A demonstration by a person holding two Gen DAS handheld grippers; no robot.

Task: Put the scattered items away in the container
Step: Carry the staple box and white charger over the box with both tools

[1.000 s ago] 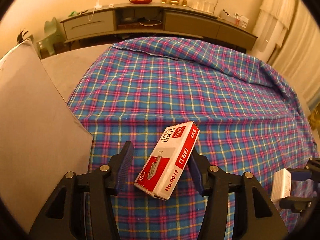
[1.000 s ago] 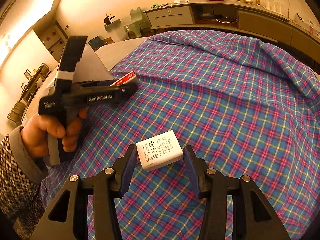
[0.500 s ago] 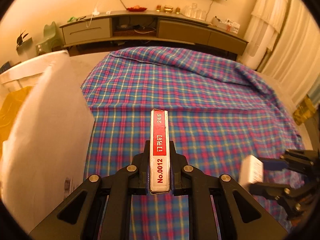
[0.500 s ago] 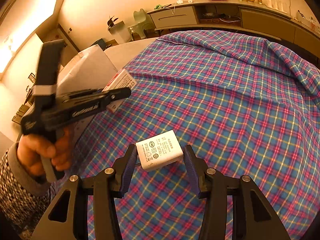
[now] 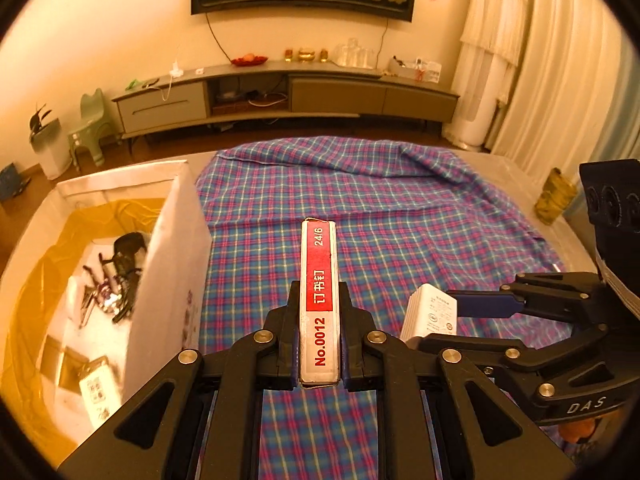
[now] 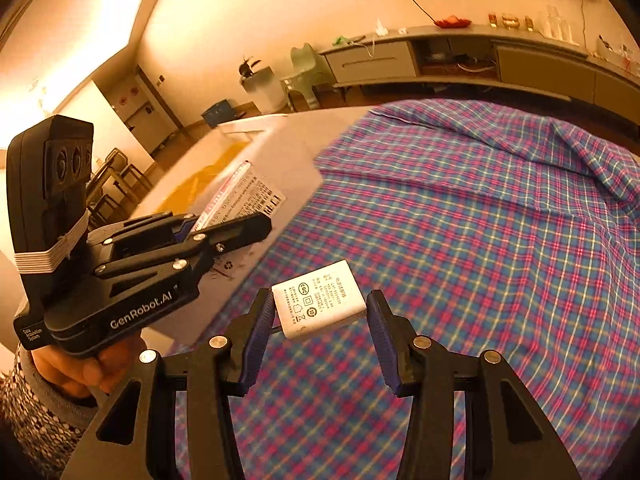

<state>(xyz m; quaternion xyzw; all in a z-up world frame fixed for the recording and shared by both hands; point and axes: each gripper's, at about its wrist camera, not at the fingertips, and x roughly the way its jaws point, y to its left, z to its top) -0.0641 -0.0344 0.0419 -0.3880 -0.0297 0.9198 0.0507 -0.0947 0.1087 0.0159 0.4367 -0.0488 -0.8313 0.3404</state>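
The staple box (image 5: 319, 304) sits clenched on edge in the left gripper (image 5: 320, 356), raised over the plaid cloth (image 5: 400, 216) just right of the white container (image 5: 168, 248). The right gripper (image 6: 320, 320) jaws grasp a white charger (image 6: 320, 300). The box should clear the container's wall before release. Since 1 second ago, both items have been lifted and the container's inside has come into view.

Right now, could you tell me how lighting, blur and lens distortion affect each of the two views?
Left wrist view: warm amber cast, fisheye bends the cabinet, the staple box is sharp. Right wrist view: same cast, glare at upper left, the container and the left gripper look smeared, the charger is crisp.
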